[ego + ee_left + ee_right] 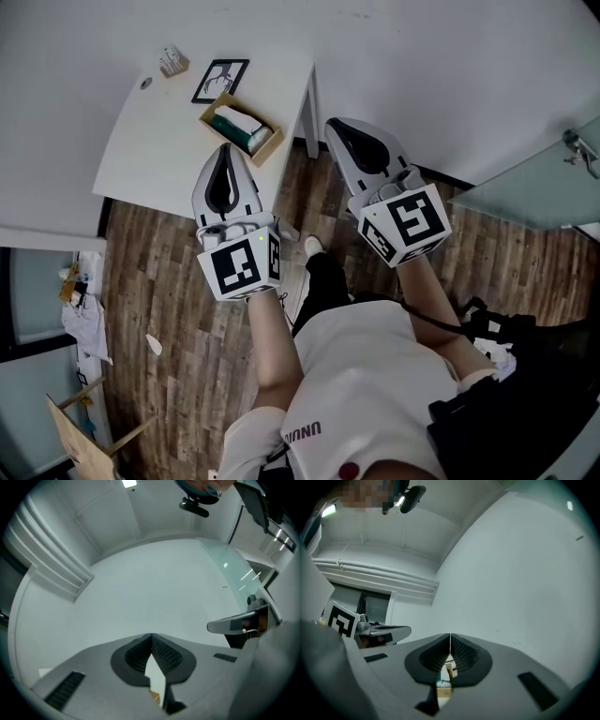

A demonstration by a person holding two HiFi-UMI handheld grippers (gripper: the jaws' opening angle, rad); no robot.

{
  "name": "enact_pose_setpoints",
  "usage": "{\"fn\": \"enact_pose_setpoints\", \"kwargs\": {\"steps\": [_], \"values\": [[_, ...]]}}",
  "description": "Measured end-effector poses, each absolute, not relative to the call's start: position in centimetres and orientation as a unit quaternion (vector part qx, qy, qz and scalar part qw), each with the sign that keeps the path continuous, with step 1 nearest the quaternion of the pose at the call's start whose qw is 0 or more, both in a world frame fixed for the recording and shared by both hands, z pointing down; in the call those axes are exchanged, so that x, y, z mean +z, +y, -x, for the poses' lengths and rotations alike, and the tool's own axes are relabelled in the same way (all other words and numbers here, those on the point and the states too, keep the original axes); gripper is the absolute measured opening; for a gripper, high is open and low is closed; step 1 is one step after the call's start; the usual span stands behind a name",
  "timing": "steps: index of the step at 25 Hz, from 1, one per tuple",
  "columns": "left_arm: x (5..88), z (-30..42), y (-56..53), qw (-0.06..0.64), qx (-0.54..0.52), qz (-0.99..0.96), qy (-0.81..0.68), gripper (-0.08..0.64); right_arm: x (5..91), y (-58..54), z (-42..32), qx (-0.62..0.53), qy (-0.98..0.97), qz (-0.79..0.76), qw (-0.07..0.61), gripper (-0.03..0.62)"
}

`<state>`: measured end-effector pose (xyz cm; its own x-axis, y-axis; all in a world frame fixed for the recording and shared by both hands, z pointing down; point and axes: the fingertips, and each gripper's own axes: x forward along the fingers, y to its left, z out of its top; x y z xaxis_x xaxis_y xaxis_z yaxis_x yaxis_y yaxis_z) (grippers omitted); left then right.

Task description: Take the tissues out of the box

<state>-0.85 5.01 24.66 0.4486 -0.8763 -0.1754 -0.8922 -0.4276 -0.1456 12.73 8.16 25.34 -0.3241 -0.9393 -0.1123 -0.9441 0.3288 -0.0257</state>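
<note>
We're standing back from the white table (159, 150), not started yet. We're holding the left gripper (227, 155) & right gripper (336, 129) up w/ jaws together, nothing in them. The box (208, 120) is sitting on the table, tissues (232, 120) inside. All the taking-out is left.

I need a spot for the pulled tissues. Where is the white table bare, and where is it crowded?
Bare: the wide stretch of the white table left of the open tan box of tissue packs, down to the near edge. Crowded: the far end, where the black-framed picture and a small pale object sit behind the box.
</note>
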Motion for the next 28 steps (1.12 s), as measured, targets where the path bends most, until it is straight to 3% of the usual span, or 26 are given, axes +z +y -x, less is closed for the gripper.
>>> {"fn": "enact_pose_setpoints", "kwargs": {"steps": [28], "values": [[25.8,6.4,-12.7,0.081,0.021,0.818,0.569,0.012,28.3,-12.0,-6.8,-0.039,0.853,0.521,0.018,0.021]]}}
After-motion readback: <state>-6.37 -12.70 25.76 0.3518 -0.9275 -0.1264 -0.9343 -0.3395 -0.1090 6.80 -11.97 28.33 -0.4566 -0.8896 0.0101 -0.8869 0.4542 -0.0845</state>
